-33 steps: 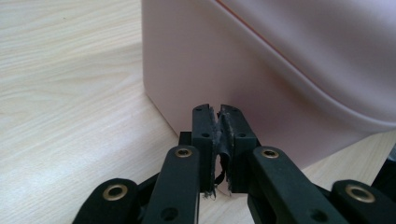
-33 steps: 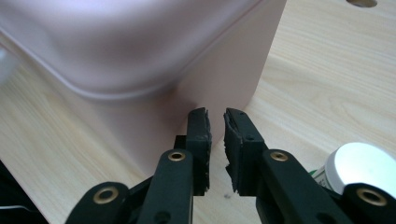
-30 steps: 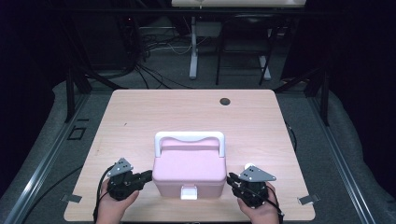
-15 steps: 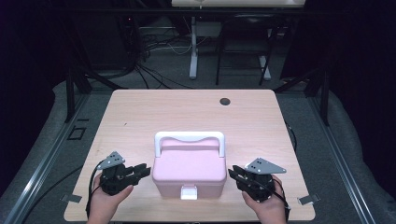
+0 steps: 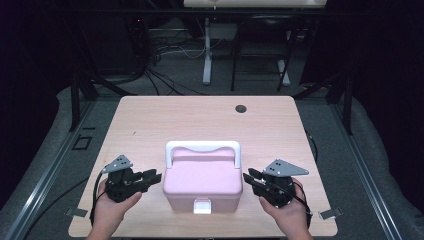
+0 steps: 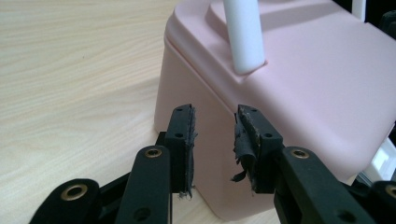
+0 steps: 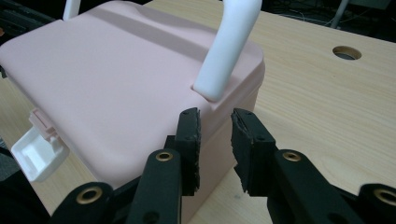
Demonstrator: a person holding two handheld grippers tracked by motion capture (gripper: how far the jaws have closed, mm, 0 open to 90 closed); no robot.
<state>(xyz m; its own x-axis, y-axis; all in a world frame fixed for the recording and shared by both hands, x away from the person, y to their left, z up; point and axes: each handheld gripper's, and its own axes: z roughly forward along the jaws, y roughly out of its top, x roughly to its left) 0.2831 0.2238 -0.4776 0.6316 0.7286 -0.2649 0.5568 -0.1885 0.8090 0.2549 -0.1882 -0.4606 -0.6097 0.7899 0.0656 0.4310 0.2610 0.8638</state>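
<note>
Pink box (image 5: 202,182) w/ white handle (image 5: 202,147) sits at the near edge of the table (image 5: 150,120), latch (image 5: 202,206) facing the person. Left gripper (image 5: 154,176) is just beside its left wall, right gripper (image 5: 248,176) just beside its right wall. Both sets of jaws have just been opening, part-open, nothing between them, not touching the box.

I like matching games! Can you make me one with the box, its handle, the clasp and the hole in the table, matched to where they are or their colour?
Things:
1. box
2. handle
3. clasp
4. hole

Matches:
A. far end of the table
B. pink
C. white, arching over the lid
D. front of the box, near the table's near edge

Pairs: 1-B, 2-C, 3-D, 4-A
</note>
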